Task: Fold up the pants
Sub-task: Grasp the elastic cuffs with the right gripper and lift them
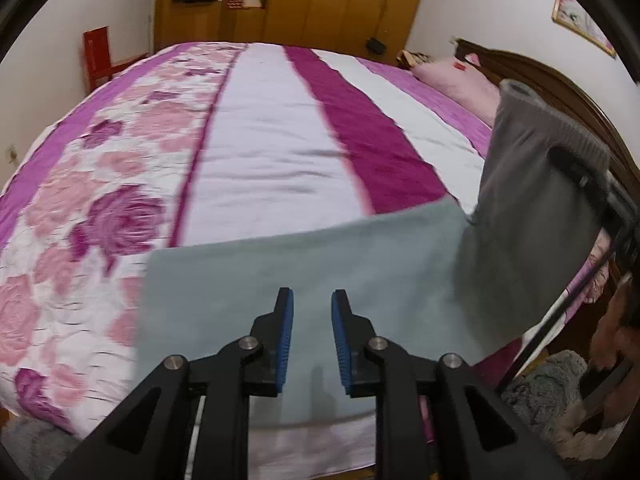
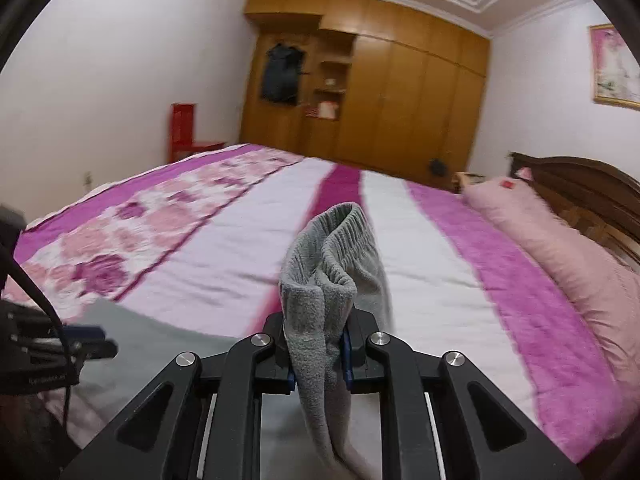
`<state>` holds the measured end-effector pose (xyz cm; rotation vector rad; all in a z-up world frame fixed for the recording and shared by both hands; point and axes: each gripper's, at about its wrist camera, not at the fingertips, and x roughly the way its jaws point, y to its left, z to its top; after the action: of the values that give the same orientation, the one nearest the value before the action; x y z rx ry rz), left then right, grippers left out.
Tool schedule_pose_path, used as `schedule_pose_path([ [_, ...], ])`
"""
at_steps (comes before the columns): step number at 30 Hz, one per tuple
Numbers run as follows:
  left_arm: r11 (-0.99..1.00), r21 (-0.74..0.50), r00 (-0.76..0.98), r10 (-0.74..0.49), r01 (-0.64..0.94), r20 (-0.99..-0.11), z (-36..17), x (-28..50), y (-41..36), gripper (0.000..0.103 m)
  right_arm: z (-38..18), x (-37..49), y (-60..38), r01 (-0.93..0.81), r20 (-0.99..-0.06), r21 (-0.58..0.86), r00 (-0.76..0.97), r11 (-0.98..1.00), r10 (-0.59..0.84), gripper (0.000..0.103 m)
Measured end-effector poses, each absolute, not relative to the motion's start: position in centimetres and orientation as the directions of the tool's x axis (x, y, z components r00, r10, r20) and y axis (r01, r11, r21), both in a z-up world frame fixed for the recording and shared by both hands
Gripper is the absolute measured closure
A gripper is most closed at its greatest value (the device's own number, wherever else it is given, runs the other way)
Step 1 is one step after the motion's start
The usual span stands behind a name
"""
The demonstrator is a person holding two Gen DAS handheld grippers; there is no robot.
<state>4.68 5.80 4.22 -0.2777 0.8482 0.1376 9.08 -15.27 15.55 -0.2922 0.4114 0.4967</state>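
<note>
1. The right gripper (image 2: 317,346) is being kept clamped on the grey pants (image 2: 320,280): the blue pads are pressing a thick bunch of fleece at the elasticated waistband, which is standing up above the jaws while the rest of the fabric is hanging down below them.
2. The left gripper (image 1: 312,320) is being held with its jaws parted by a narrow gap; nothing is being gripped between the blue pads, and only flat fabric is being seen under them.
3. In the left wrist view the pants (image 1: 304,264) are being shown partly spread flat along the near edge of the bed (image 1: 280,128), on the striped and floral cover, while the waistband end (image 1: 536,168) is being lifted off the cover at the right by the right gripper.
4. Step in hand, as judged: the waistband end is being carried up and over so that it can be laid onto the flat part, i.e. a lengthwise fold is being made.
5. Next move, as judged: the lifted end is to be brought across and lowered in line with the far end of the flat part, edges matched, before the clamp is released.
6. The flat layer is likely being left unanchored by the empty left gripper; dragging of that layer is to be watched for.
</note>
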Motion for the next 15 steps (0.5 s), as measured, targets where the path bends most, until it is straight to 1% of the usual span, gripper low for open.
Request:
schedule_pose_path([
  [2,0.946,-0.206,0.662,0.013,-0.251,-0.749,4.1,3.7,8.2,0.074,14.8,7.9,-12.3,-0.546,-0.459,-0.174,0.781,0.819,0.423,0.09],
  [6,0.925,-0.223,0.653,0.034,-0.306,-0.756,3.1,2.2,12.5,0.073,13.8,5.2,-7.4,-0.604,-0.466,-0.19,0.749,0.774,0.471,0.09],
  [9,0.902,-0.268,0.657,0.021,-0.337,-0.754,2.1,0.9,15.5,0.073,12.7,3.2,-3.5,-0.65,-0.475,-0.217,0.722,0.729,0.503,0.09],
  [11,0.886,-0.28,0.655,0.035,-0.37,-0.755,1.4,-0.1,17.1,0.07,11.5,1.9,-0.7,-0.677,-0.496,-0.246,0.703,0.694,0.51,0.09],
  [15,0.849,-0.336,0.653,0.014,-0.408,-0.757,0.0,-1.8,19.5,0.069,8.3,0.1,3.0,-0.719,-0.552,-0.304,0.668,0.625,0.5,0.09],
])
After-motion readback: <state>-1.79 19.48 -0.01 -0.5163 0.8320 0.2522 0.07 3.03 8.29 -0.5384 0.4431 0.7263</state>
